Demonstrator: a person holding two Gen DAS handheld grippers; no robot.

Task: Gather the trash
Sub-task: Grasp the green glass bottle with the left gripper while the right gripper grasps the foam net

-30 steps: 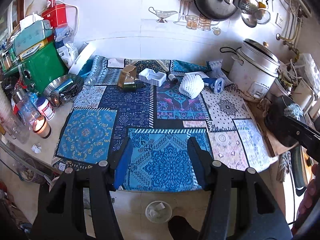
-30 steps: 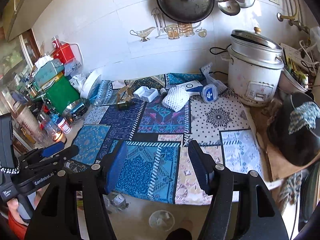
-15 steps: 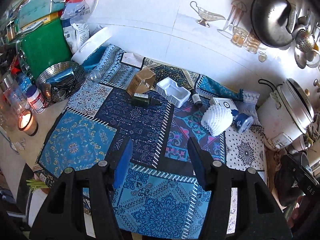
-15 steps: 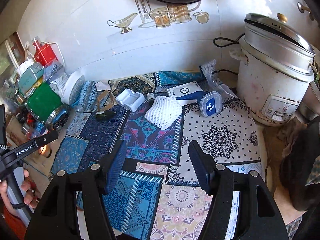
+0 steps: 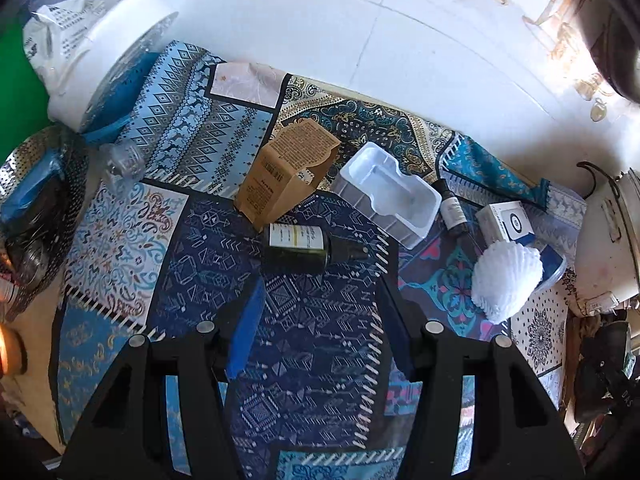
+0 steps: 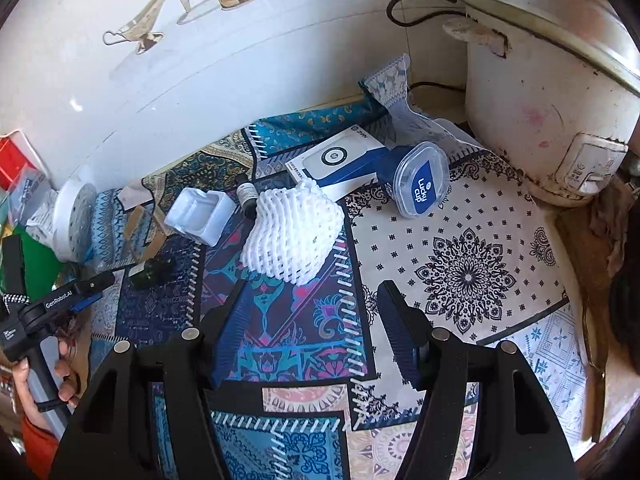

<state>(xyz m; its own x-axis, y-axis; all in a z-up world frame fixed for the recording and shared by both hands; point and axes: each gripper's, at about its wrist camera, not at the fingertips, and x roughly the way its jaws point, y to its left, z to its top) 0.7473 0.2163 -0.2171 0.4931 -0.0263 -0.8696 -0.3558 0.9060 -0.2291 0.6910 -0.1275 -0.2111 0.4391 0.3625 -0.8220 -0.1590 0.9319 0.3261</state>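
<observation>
Left wrist view: my left gripper (image 5: 320,280) hangs with its jaws apart and empty, lined up on the dark green bottle (image 5: 304,245) lying on its side just beyond them on the patterned cloth (image 5: 120,240) that covers the bench. The torn brown carton (image 5: 286,172) leans right behind the bottle, the white plastic tray (image 5: 386,194) beside it. My right gripper (image 6: 310,294), jaws likewise apart with nothing between, points at the white foam net (image 6: 294,236), with the blue-lidded cup (image 6: 422,184) and white box (image 6: 340,158) behind. I judge each aims at its first piece of trash.
</observation>
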